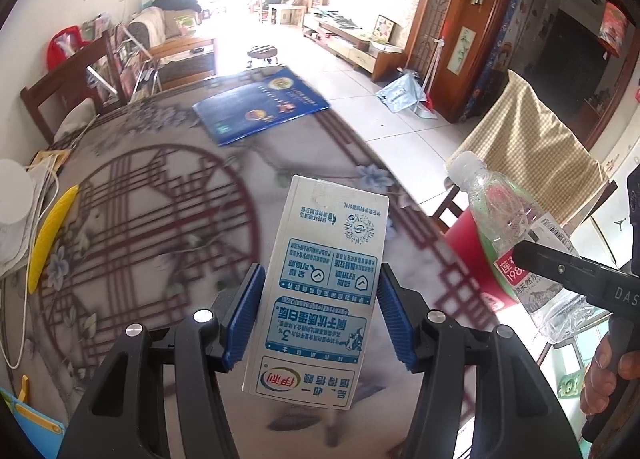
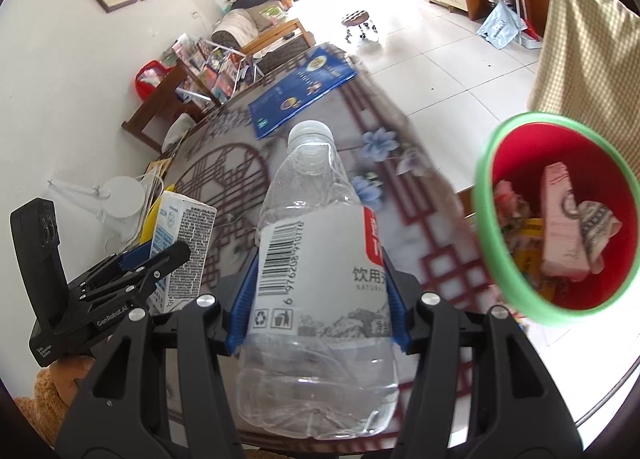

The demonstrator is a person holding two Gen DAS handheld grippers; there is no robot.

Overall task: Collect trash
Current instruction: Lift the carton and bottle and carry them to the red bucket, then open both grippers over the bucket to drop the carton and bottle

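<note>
Carrying trash binward: left gripper (image 1: 318, 307) jaws clamp the milk carton (image 1: 320, 291), right gripper (image 2: 318, 299) jaws clamp the water bottle (image 2: 316, 259), red bin (image 2: 560, 215) right of them

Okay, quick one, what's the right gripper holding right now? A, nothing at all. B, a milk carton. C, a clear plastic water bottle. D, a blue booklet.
C: the right gripper has its blue pads pressed on both sides of the clear plastic water bottle, while the milk carton sits in the left gripper.
</note>
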